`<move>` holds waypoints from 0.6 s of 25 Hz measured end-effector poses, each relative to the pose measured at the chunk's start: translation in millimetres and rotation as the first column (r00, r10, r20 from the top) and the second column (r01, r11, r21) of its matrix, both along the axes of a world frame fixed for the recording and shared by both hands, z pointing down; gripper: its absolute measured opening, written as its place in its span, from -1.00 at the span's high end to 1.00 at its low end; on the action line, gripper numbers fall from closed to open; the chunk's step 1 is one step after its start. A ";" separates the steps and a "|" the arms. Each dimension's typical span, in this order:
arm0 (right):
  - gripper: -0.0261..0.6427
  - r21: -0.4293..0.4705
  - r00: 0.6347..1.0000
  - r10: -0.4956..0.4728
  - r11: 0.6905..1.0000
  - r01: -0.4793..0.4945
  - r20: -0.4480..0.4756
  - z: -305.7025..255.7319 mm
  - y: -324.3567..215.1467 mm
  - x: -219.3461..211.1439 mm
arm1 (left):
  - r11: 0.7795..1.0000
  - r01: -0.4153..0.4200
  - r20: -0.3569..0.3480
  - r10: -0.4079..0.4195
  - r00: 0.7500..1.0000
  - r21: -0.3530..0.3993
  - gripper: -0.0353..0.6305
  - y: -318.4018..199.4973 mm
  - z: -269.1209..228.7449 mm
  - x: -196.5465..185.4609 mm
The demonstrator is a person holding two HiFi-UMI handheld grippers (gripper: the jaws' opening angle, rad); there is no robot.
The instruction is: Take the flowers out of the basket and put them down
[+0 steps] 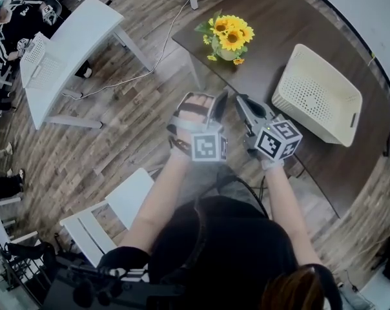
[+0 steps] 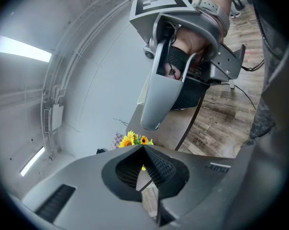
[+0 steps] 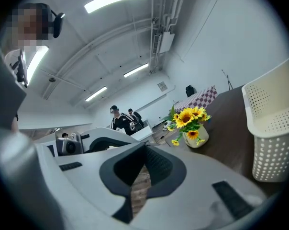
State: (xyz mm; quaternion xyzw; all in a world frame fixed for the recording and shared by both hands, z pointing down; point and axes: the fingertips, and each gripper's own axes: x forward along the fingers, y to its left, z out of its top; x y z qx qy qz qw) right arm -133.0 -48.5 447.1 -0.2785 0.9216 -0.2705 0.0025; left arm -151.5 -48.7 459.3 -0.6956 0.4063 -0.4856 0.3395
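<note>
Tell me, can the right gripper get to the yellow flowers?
Probably yes: the flowers stand open on the table, nothing between them and the right gripper, but its jaws are shut.

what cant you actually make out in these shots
- Inside of the basket: the head view shows only its perforated outer wall, and the right gripper view cuts it off at the right edge.
- Flowers: in the left gripper view the shut left tongs hide everything below the blooms.
- People far back in the right gripper view: too small to tell what they are doing.
</note>
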 end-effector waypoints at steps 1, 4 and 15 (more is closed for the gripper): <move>0.92 0.002 1.000 -0.003 1.000 0.003 0.001 -0.8 1.8 0.7 | 1.000 0.002 0.002 -0.002 1.000 0.002 0.88 1.7 -0.8 0.9; 0.92 0.008 1.000 -0.013 1.000 0.013 0.003 -2.4 6.7 2.2 | 1.000 0.007 0.009 -0.007 1.000 0.008 0.88 6.5 -2.6 3.4; 0.92 0.038 0.999 -0.035 0.999 0.035 -0.007 -3.9 20.3 3.8 | 1.000 0.004 0.004 -0.004 1.000 -0.002 0.88 28.0 -1.8 16.4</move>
